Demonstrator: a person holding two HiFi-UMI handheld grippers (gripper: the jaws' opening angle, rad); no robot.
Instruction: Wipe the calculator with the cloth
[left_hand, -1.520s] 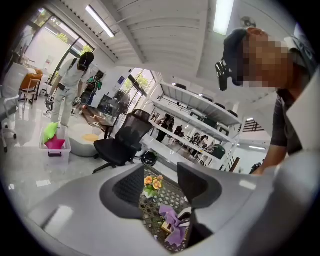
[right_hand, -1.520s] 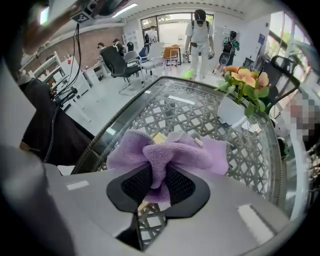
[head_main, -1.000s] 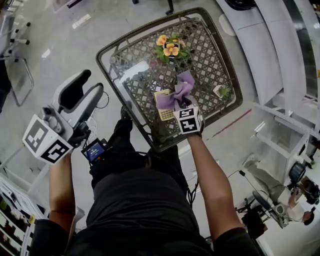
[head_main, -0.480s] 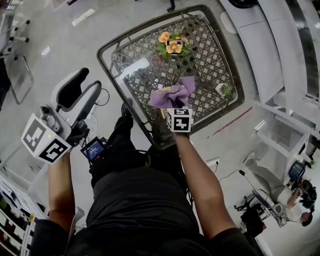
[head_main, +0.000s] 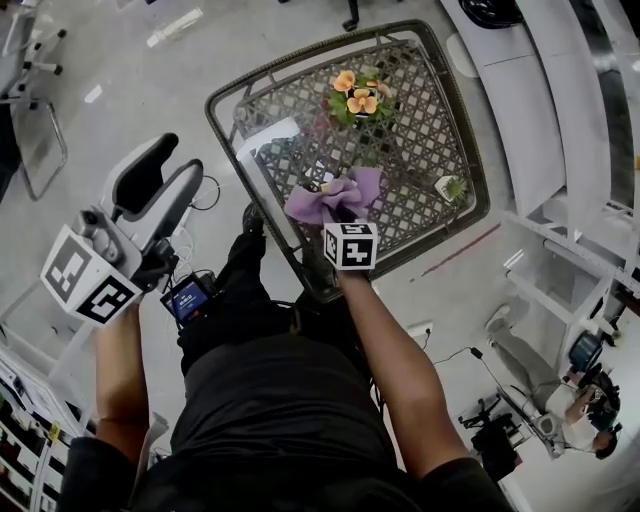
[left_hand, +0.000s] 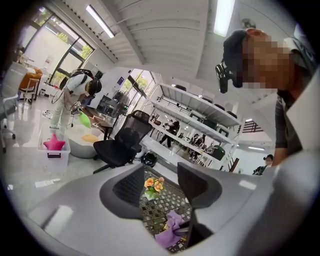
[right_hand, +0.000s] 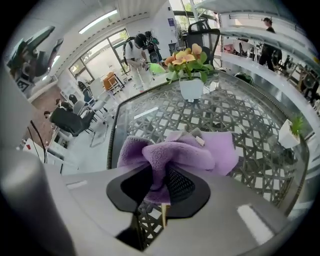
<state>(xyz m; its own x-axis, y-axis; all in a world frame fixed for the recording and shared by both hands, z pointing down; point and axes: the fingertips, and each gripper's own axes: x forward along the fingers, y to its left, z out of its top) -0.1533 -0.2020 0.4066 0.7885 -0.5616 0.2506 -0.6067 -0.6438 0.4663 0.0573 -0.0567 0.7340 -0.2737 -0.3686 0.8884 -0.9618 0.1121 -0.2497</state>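
My right gripper (head_main: 341, 214) points steeply down over the near part of the glass-topped lattice table (head_main: 232, 92), shut on a bunched purple cloth (head_main: 332, 201). In the right gripper view the cloth (right_hand: 175, 152) fills the jaws and spreads over the glass. The cream calculator (head_main: 322, 184) lies almost wholly under the cloth; only a small corner shows. My left gripper (head_main: 160, 188) hangs to the left of the table over the floor. It is open with nothing between its fingers. In the left gripper view (left_hand: 161, 186) it looks at the table from afar.
A white pot of orange flowers (head_main: 358, 98) stands at the table's far side. A small green plant (head_main: 447, 186) sits near its right edge. A black office chair (left_hand: 120, 145) and other people are beyond the table. White shelving (head_main: 560, 150) runs along the right.
My right gripper has slid left across the table with the cloth and rolled at the wrist. The cloth now covers most of the calculator. My left gripper has hardly shifted.
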